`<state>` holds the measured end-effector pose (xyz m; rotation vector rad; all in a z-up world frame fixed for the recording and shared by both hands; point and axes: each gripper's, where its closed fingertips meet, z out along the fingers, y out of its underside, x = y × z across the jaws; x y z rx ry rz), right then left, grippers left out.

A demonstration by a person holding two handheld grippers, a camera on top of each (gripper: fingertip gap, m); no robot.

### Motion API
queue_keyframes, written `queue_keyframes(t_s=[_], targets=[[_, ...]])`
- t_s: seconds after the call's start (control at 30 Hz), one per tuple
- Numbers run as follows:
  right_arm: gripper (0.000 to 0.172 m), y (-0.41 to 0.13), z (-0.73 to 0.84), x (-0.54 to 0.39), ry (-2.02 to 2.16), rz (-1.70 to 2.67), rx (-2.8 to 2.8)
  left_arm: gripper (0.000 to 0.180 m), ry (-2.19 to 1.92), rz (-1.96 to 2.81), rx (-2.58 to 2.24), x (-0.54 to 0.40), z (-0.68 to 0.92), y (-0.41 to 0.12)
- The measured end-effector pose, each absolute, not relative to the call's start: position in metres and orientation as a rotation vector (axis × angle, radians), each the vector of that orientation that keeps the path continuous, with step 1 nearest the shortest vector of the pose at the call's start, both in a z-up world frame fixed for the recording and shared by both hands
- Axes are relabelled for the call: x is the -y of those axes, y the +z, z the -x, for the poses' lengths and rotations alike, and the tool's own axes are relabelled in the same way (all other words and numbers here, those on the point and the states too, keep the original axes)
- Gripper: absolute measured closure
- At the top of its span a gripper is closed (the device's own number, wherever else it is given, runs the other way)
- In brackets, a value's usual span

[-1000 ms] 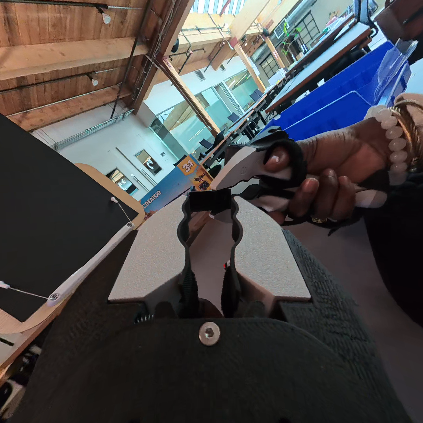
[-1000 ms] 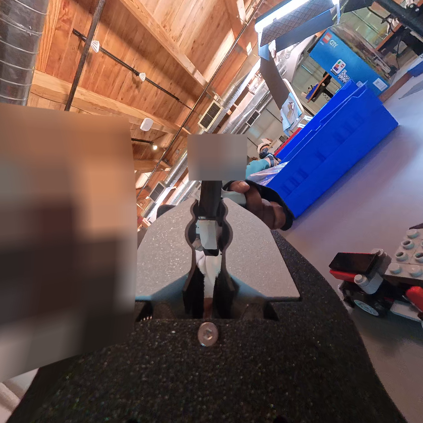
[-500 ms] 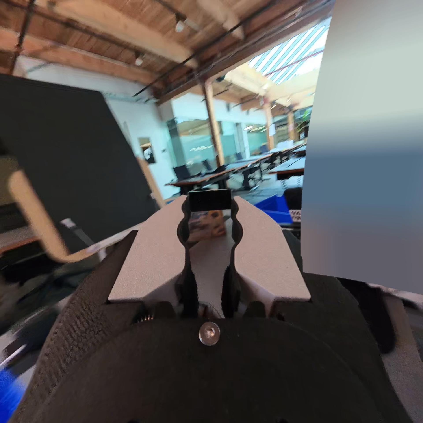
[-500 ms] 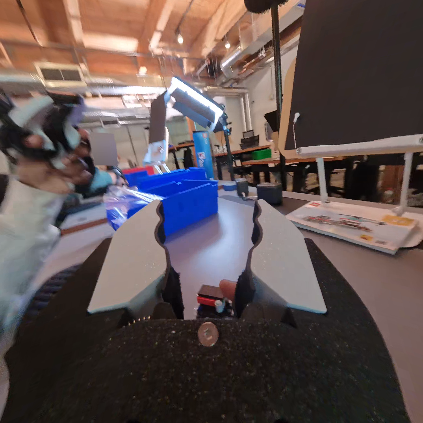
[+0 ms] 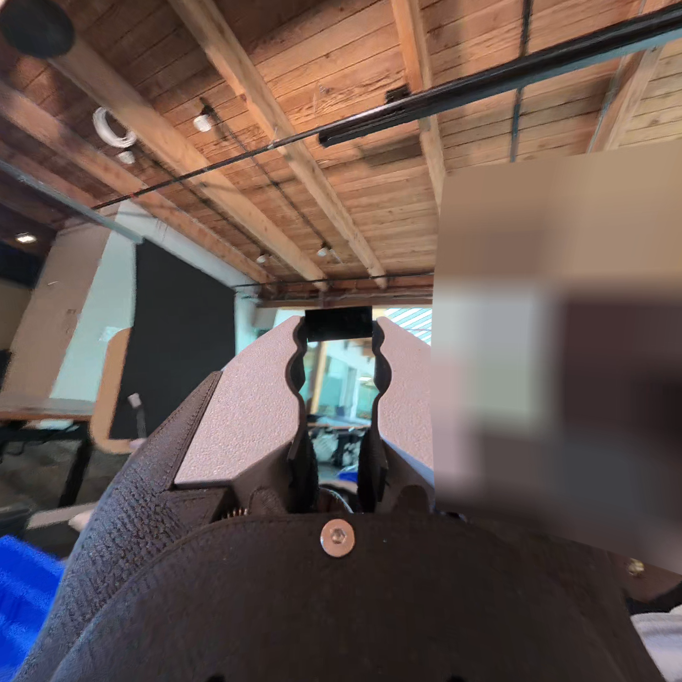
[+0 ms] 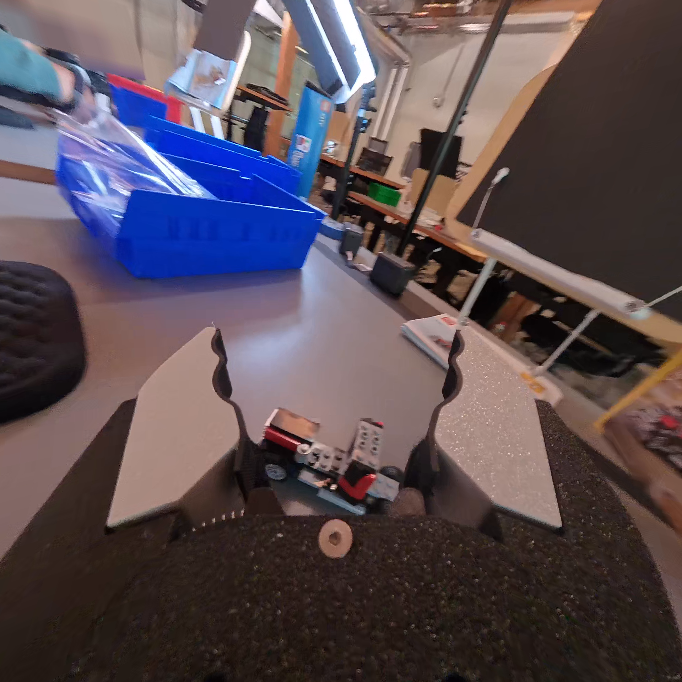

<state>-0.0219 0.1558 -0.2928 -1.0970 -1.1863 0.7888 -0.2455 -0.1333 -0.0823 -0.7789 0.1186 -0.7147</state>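
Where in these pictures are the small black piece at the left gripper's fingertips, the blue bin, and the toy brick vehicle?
Small black piece (image 5: 338,324): left wrist view, middle of its flat face.
Blue bin (image 6: 217,240): right wrist view, its near wall.
Toy brick vehicle (image 6: 324,459): right wrist view, grey studded middle.

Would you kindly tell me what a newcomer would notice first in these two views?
The left tongs, raised toward the wooden ceiling, pinch a small black block at their tips. The right tongs gape wide over a grey table, a brick-built toy vehicle low between them and a blue bin beyond.
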Motion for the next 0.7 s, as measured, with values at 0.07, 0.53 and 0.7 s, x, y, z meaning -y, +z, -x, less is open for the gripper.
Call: queue_keyframes(t_s=[0.07,0.53,0.7], targets=[[0.055,-0.283,0.016,-0.163,0.698,1.058,1.139,0.147,-0.572,0.905,-0.068,0.122,0.256,-0.095],[0.046,-0.271,0.002,-0.179,0.657,1.063,1.014,0.146,0.09,2.259,0.135,0.057,0.331,-0.315],[0.046,-0.272,0.003,-0.18,0.662,1.071,1.018,0.127,0.167,2.283,0.196,0.045,0.346,-0.325]])
